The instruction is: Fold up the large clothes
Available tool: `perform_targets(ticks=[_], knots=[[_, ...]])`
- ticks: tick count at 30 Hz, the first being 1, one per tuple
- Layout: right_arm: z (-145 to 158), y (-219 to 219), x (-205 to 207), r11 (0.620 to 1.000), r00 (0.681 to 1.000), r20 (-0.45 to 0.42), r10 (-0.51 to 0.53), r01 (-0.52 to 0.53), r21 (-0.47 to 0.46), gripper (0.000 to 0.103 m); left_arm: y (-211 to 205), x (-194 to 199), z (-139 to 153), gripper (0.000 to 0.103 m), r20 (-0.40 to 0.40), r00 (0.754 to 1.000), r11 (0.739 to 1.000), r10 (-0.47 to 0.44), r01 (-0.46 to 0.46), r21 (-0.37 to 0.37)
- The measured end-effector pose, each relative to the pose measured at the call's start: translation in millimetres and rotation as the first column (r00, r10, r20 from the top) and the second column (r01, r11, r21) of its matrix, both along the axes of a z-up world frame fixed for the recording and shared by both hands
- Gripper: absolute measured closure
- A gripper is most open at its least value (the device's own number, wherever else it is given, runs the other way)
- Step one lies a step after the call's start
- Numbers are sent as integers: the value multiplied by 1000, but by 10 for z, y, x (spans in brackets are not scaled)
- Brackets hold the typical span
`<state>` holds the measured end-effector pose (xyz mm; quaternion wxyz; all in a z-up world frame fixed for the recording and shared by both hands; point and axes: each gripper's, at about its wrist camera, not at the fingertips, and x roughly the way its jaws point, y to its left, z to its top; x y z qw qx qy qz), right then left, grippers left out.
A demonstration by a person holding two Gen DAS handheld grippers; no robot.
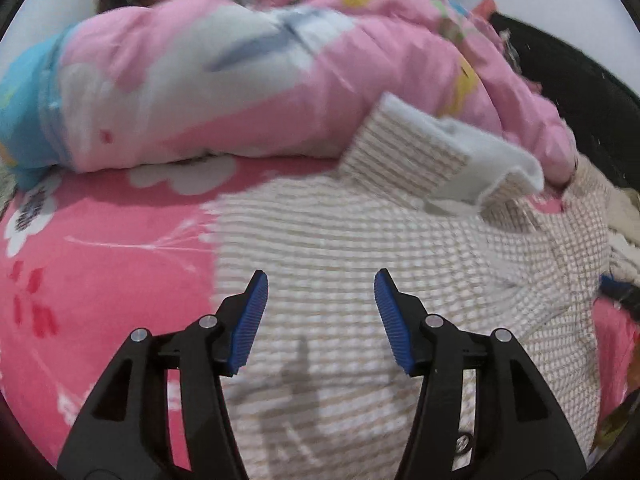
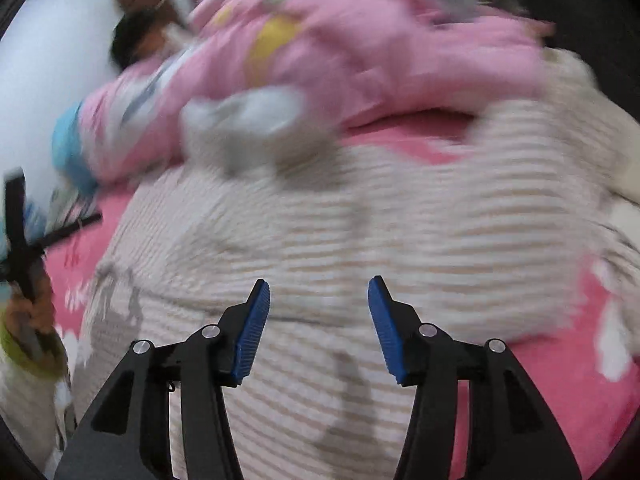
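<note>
A cream and beige checked knit garment (image 1: 360, 248) lies spread on a pink flowered bedsheet (image 1: 100, 280). One sleeve (image 1: 420, 152) with a white fleecy lining is folded up at the back. My left gripper (image 1: 321, 280) is open and empty, hovering above the garment's body. In the right wrist view the same garment (image 2: 360, 240) fills the middle, blurred by motion. My right gripper (image 2: 319, 286) is open and empty above it. The left hand and its gripper (image 2: 20, 232) show at the left edge of the right wrist view.
A rumpled pink quilt (image 1: 240, 80) with white, blue and yellow prints lies bunched behind the garment, also in the right wrist view (image 2: 340, 40). A dark object (image 1: 568, 80) lies at the far right. A white wall (image 2: 48, 60) is behind.
</note>
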<state>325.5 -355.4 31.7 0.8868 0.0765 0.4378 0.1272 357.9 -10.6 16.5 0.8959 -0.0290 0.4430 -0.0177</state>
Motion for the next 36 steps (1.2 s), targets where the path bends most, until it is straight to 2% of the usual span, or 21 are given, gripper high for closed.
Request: perform_targets(ticks=[3, 5, 7, 12, 16, 20, 25, 27, 30, 32, 34, 36], knots=[[127, -702, -14, 987, 988, 13, -157, 156, 26, 53, -213, 165, -292, 50, -44, 999, 999, -12, 14, 46], [183, -1136, 53, 967, 968, 19, -251, 250, 43, 53, -272, 240, -510, 50, -86, 996, 997, -1, 8, 81], [229, -1480, 222, 947, 947, 22, -320, 318, 49, 53, -278, 247, -646, 48, -116, 993, 996, 11, -1, 85], [110, -2191, 736, 890, 897, -37, -440, 441, 118, 53, -297, 199, -678, 48, -97, 995, 995, 3, 6, 101], [-123, -2402, 1086, 855, 868, -93, -487, 496, 153, 58, -275, 199, -681, 48, -104, 995, 997, 5, 4, 82], [-418, -2464, 1283, 820, 841, -154, -519, 541, 190, 74, -277, 204, -685, 48, -101, 995, 996, 8, 1, 86], [-520, -2445, 1341, 821, 832, -144, -535, 553, 143, 87, -245, 259, -679, 48, -108, 994, 997, 14, -6, 73], [-480, -2410, 1318, 830, 836, -132, -532, 546, 111, 98, -236, 281, -687, 48, -109, 994, 998, 18, -11, 66], [-362, -2403, 1230, 831, 835, -108, -539, 548, 98, 98, -221, 307, -705, 48, -107, 994, 998, 18, -11, 60], [-279, -2420, 1173, 834, 835, -78, -544, 549, 51, 98, -217, 314, -718, 48, -104, 994, 998, 17, -10, 64], [-224, -2474, 1164, 844, 847, -91, -524, 531, 79, 95, -221, 308, -715, 48, -105, 994, 998, 19, -13, 61], [-203, -2511, 1198, 837, 841, -103, -532, 540, 84, 78, -215, 311, -718, 48, -104, 994, 998, 20, -14, 58]])
